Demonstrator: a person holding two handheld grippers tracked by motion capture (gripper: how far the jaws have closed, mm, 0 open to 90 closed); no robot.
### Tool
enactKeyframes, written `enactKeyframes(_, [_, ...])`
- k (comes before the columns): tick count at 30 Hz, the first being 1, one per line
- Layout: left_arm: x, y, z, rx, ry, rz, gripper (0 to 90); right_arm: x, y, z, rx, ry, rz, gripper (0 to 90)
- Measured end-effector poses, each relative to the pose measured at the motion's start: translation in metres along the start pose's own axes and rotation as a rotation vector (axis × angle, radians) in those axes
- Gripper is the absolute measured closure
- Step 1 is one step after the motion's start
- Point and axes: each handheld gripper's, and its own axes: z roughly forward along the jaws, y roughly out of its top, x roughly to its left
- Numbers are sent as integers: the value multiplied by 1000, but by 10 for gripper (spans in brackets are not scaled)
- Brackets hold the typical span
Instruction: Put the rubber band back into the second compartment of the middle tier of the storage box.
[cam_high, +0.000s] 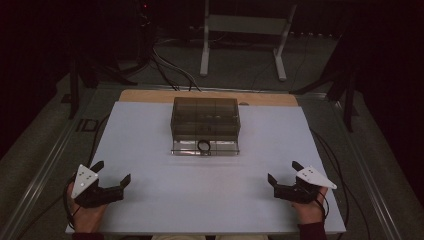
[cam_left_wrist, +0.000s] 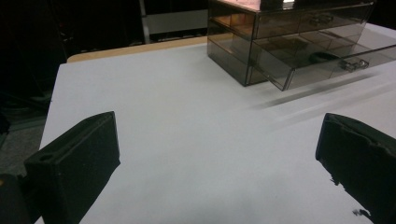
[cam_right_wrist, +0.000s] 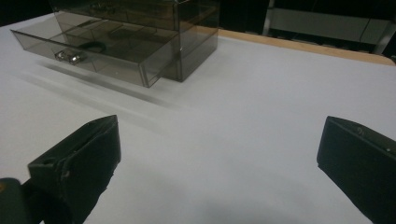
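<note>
A smoky clear plastic drawer box (cam_high: 205, 117) stands at the middle back of the white table (cam_high: 150, 210). Its bottom drawer (cam_high: 205, 148) is pulled out, and a black ring (cam_high: 204, 146) lies inside it. The box (cam_left_wrist: 280, 32) appears at the upper right of the left gripper view, the ring (cam_left_wrist: 322, 57) in its drawer. In the right gripper view the box (cam_right_wrist: 154, 28) sits upper left with the ring (cam_right_wrist: 93, 46) in the drawer. My left gripper (cam_high: 111, 172) rests open near the front left. My right gripper (cam_high: 284, 172) rests open near the front right. Both hold nothing.
A wooden board edge (cam_high: 150, 95) shows behind the white surface. Cables (cam_high: 170, 70) and a grey stand (cam_high: 245, 30) lie on the dark floor beyond. Black cables (cam_high: 335, 165) trail off the table's right side.
</note>
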Motion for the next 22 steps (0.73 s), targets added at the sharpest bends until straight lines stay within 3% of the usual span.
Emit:
enactKeyframes(13, [-3, 0, 3, -11, -26, -2, 4, -10, -8, -1, -17, -49, 23, 0])
enactKeyframes(22, [-9, -1, 6, 9, -30, 3, 4, -12, -9, 6, 7, -50, 39, 0])
